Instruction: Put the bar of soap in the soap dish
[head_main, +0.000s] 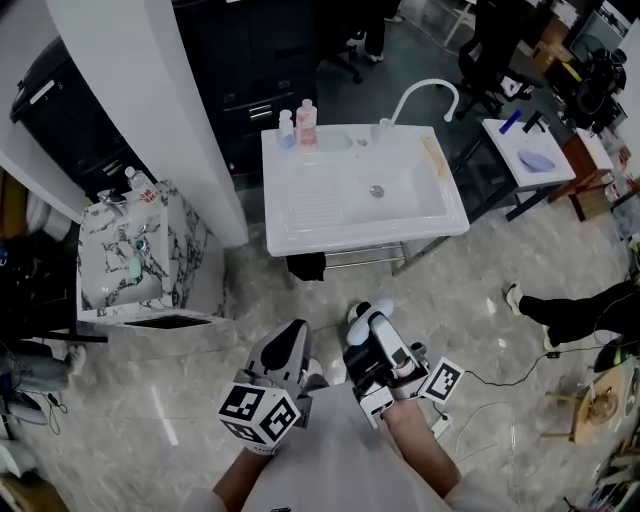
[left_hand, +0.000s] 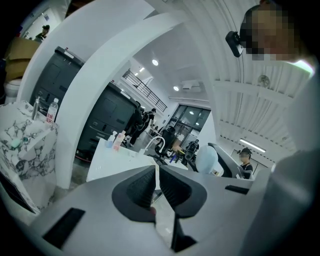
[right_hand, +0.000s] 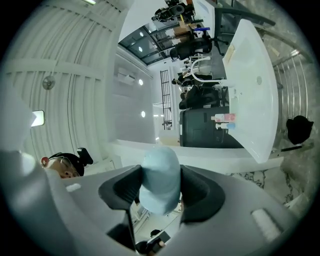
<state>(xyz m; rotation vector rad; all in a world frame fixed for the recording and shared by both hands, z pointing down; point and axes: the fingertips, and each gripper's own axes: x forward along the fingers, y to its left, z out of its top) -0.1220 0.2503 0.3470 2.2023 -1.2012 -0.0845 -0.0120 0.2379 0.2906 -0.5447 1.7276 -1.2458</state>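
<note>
A workshop floor of pale marbled tile, with a white sink bench (head_main: 440, 215) standing well ahead of the person. The right gripper (right_hand: 161, 194) is clenched on the pale blue bar of soap (right_hand: 159, 172), held close to the body and well short of the sink. The left gripper (left_hand: 156, 186) has its jaws drawn together on nothing. I'd say the pick-up is done and the carry and placing remain. I can't say for sure which item ahead is the soap dish.
</note>
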